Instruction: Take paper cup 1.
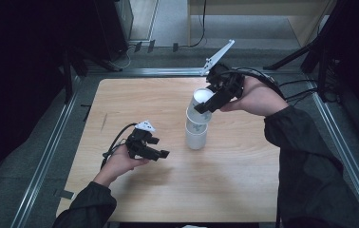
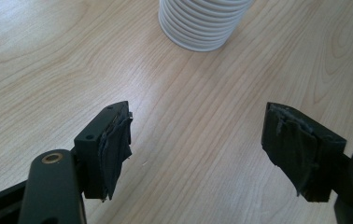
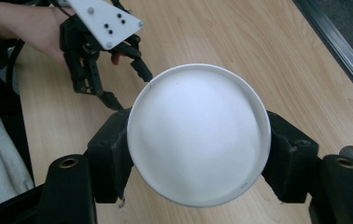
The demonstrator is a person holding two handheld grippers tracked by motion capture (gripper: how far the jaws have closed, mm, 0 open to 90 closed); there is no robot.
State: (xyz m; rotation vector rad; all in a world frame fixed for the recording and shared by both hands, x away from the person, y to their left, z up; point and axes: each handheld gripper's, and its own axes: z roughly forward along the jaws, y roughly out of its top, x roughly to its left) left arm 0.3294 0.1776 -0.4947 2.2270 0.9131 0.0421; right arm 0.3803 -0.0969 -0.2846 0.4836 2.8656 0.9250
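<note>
White paper cup tilted, lifted above cup stack

Matt white paper cup, wood-grain table (smooth)

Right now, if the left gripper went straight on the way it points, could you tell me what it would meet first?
Probably the stack of white cups: it stands ahead of the open left gripper, with bare table between. Depth is hard to judge.

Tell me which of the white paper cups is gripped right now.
The top cup, tilted, sits between the right gripper jaws, which clamp its sides. The cups below it stand upright on the table, ungripped.
</note>
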